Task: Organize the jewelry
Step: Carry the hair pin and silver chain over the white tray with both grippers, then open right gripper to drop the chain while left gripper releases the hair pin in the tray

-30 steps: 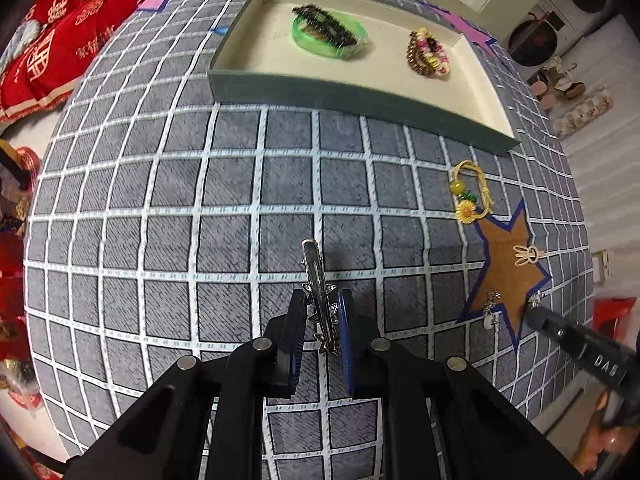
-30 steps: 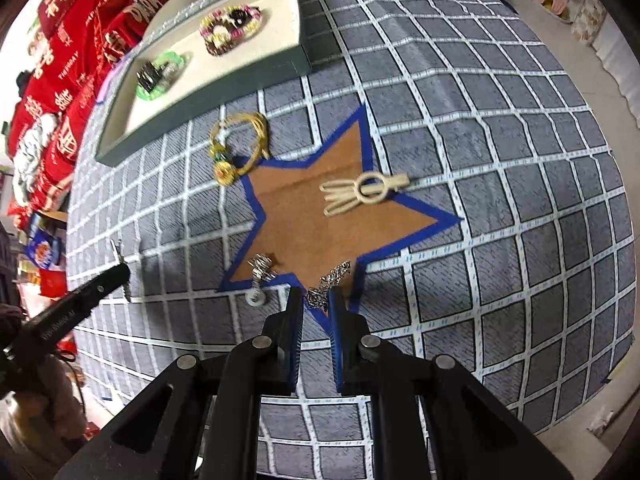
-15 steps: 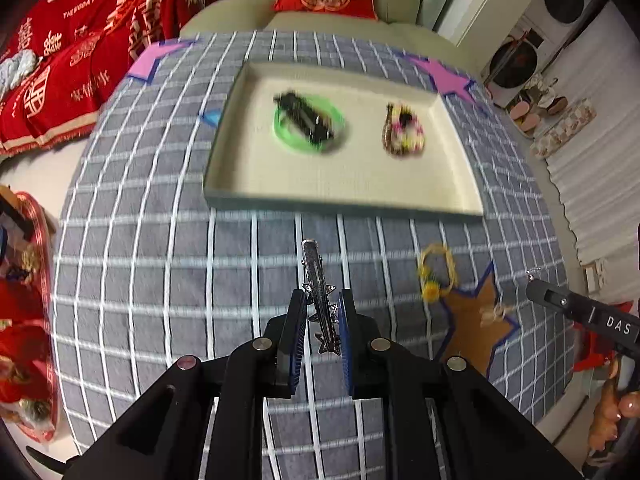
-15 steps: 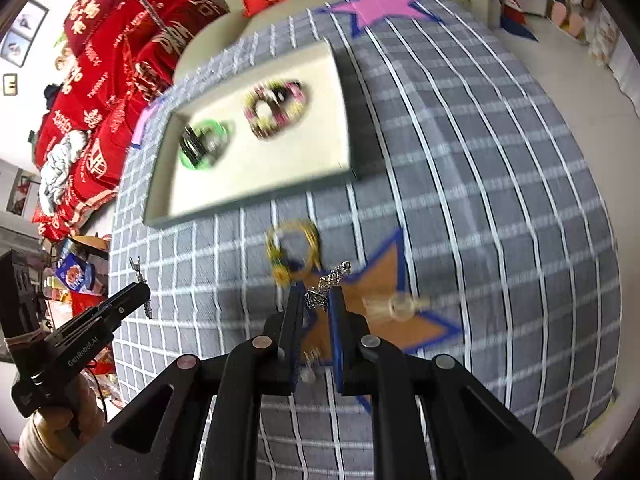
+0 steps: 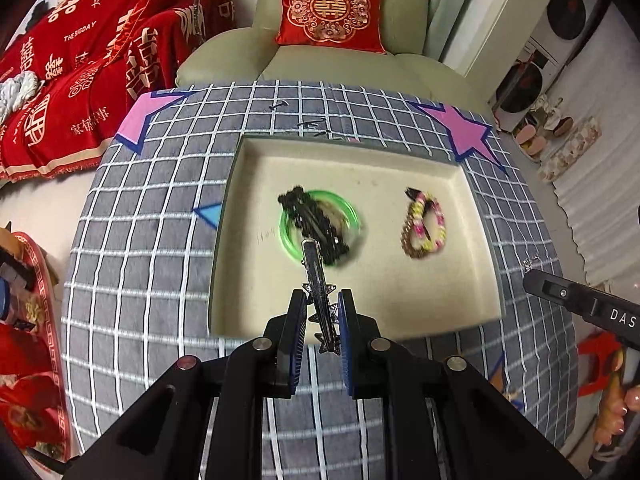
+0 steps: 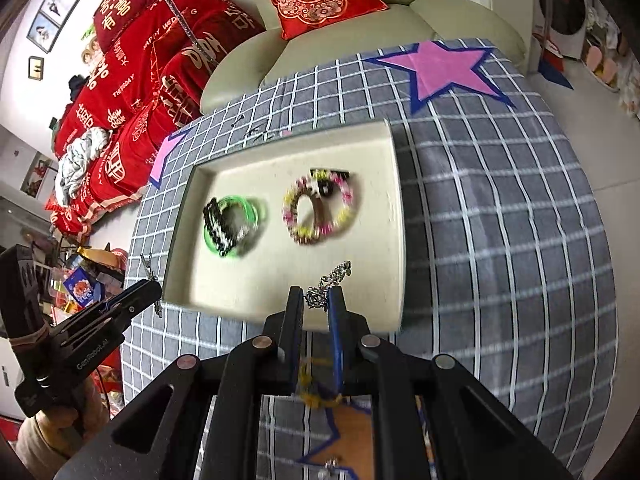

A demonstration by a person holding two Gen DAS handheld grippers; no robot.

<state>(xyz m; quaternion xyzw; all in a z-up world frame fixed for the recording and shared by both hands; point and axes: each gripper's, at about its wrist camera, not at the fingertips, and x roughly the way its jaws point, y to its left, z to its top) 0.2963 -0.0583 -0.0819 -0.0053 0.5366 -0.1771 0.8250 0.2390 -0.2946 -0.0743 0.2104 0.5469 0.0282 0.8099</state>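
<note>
Cream tray [image 5: 484, 240] at frame centre on the checked desk [image 5: 152, 264], holding a green bangle [image 5: 352, 216] with black clip [image 5: 316, 224] left, beaded bracelet [image 5: 424, 226] right. Left gripper [image 5: 322, 320] jaws narrow, clamping a silver hair clip [image 5: 316, 276]; right gripper [image 6: 316, 304] jaws pinching a silver chain [image 6: 334, 276], both above the tray's near edge.

"DAS" marks the right gripper [image 5: 532, 280]; "HAPPY WED" and "THEBGDAY" mark the red blanket [image 5: 80, 60].

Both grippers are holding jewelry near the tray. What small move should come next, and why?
Probably lower the left gripper and release: it clamps the silver hair clip over bare floor of the tray, near its front edge. The right gripper holds a chain there too.
</note>
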